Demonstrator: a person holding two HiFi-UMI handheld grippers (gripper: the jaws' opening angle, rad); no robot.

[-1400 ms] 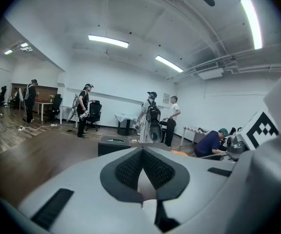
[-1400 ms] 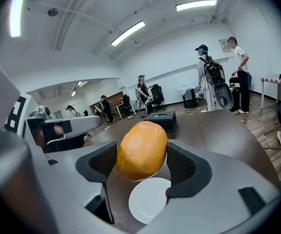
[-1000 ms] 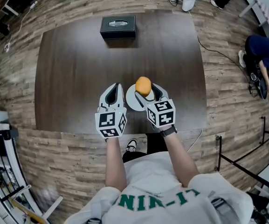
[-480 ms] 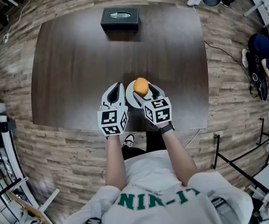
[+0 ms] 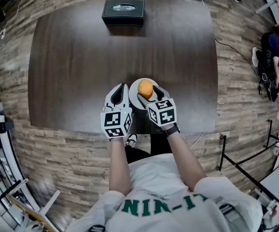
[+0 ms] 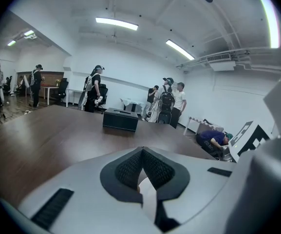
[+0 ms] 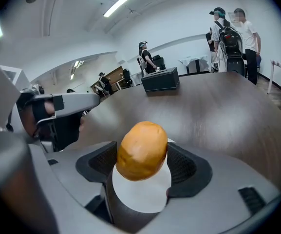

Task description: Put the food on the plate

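Note:
An orange, rounded piece of food [image 5: 145, 89] hangs over a white plate [image 5: 133, 88] near the table's front edge. My right gripper [image 5: 149, 93] is shut on it, one pad pressing each side. In the right gripper view the food [image 7: 141, 150] sits between the dark pads [image 7: 180, 165], with the plate [image 7: 141, 195] right beneath it. Whether the food touches the plate I cannot tell. My left gripper [image 5: 121, 90] lies just left of the plate, jaws shut with nothing in them. Its closed tips [image 6: 142, 156] show in the left gripper view, and a sliver of white plate behind them.
A black box [image 5: 123, 12] stands at the far edge of the dark wooden table [image 5: 71, 57]. Several people stand beyond the table in the gripper views, and one person [image 5: 274, 47] crouches on the floor to the right.
The food in my right gripper now sits more over the middle of the plate than a second ago. My left gripper has kept its place beside the plate.

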